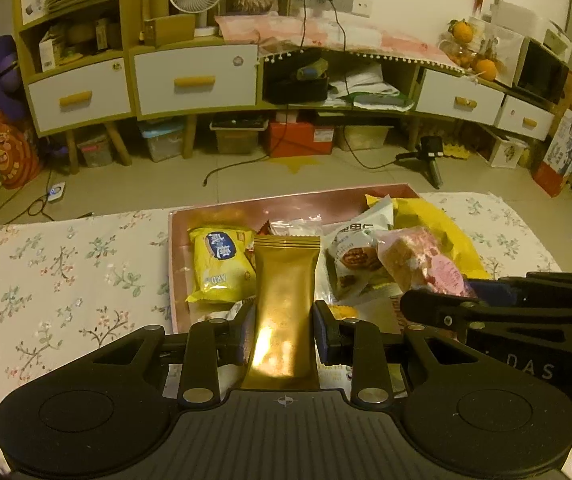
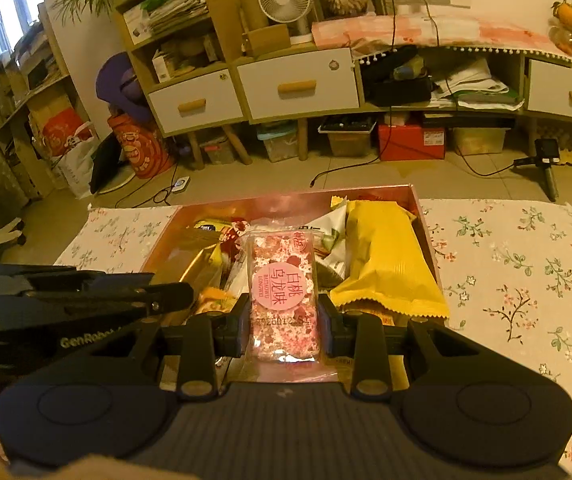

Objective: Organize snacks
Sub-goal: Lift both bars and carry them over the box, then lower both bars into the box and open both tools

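A pink tray-like box (image 1: pixel 246 205) holds several snack packs. My left gripper (image 1: pixel 285 322) is shut on a gold snack packet (image 1: pixel 286 296), held over the box's near part. My right gripper (image 2: pixel 285 320) is shut on a clear pink-flecked snack pack (image 2: pixel 283 284) with a round pink label, also over the box (image 2: pixel 426 232). In the left wrist view the right gripper enters from the right, its pink pack (image 1: pixel 426 268) showing. In the box lie a yellow bun pack (image 1: pixel 222 266), a walnut pack (image 1: pixel 356 256) and a large yellow bag (image 2: pixel 386 260).
The box rests on a floral cloth (image 1: pixel 66 280) that spreads to both sides (image 2: pixel 526 280). Beyond it are the floor, cables, a small tripod (image 1: pixel 426 158) and a cabinet with white drawers (image 1: pixel 196 80).
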`<action>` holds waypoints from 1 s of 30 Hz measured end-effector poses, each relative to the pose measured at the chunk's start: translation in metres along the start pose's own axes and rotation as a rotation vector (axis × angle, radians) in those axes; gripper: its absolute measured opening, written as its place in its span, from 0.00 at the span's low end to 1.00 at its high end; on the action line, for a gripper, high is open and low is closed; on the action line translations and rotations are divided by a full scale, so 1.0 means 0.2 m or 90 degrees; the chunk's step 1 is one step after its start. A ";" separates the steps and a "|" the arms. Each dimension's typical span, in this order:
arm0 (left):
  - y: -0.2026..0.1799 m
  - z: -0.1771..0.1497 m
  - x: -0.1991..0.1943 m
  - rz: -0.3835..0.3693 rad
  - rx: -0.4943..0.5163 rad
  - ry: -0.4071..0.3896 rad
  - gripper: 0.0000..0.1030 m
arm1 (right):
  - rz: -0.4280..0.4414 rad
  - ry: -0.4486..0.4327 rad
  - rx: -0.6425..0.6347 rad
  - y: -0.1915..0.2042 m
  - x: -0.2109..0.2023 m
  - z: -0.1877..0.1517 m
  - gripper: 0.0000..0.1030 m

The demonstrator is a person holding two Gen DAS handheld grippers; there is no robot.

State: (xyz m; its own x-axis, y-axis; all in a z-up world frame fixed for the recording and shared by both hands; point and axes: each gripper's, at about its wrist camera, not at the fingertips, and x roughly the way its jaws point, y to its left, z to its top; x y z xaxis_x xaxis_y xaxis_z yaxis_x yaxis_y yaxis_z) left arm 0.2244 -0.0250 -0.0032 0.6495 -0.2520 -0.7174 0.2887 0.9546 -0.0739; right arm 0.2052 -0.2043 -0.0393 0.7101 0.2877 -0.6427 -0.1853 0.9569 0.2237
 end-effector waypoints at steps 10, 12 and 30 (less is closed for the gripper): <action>-0.02 -0.02 -0.03 0.013 0.023 -0.011 0.48 | -0.001 -0.011 0.017 0.00 -0.05 0.01 0.54; -0.01 -0.03 -0.06 0.017 0.019 -0.014 0.55 | -0.003 -0.012 0.018 -0.01 -0.07 0.00 0.58; -0.05 -0.32 -0.47 0.054 -0.025 0.016 0.82 | -0.047 -0.003 -0.018 0.07 -0.37 -0.11 0.76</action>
State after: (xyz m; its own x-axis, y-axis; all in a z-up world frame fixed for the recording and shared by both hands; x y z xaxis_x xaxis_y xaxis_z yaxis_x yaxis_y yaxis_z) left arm 0.1166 -0.0008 0.0207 0.6522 -0.1660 -0.7397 0.2047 0.9780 -0.0389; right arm 0.1356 -0.2104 -0.0048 0.7259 0.2164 -0.6529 -0.1516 0.9762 0.1550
